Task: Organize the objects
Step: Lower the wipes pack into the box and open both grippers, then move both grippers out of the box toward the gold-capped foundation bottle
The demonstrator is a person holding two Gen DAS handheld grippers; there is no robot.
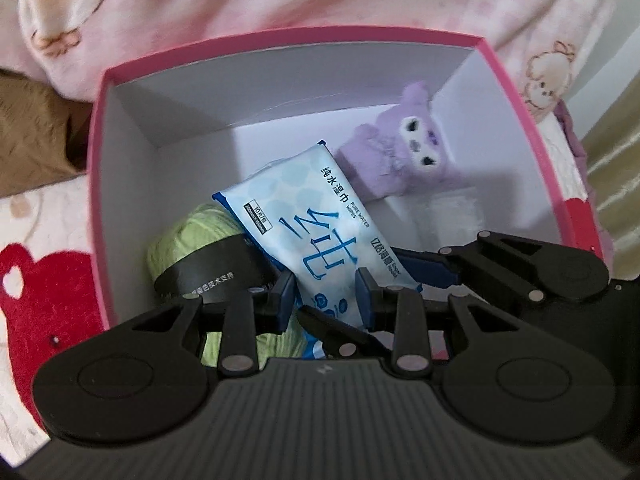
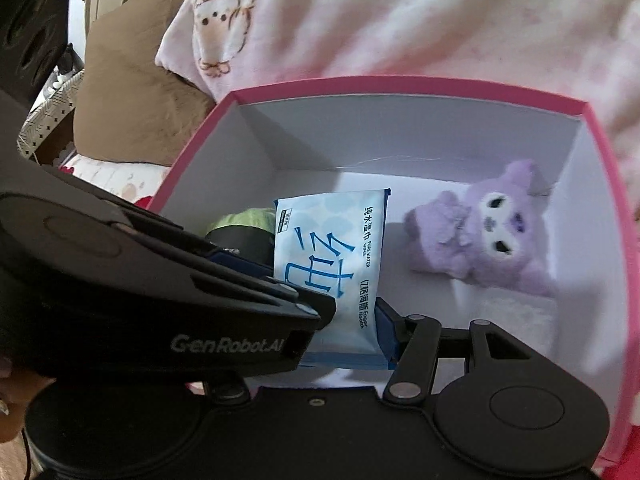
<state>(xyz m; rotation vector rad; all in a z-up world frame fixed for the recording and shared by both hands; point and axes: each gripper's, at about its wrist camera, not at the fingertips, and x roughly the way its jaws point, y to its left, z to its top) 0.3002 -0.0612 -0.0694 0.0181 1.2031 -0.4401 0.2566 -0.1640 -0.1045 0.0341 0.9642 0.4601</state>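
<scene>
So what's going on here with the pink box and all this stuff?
A person is tidying things into a pink box with a pair of tongs in each hand. The left tongs are clamped on a blue pack of wet wipes, holding it tilted inside the box. The right tongs reach in at the same pack, one blue finger beside its edge; whether they grip it is unclear. A purple plush toy and a green yarn ball already lie in the box.
</scene>
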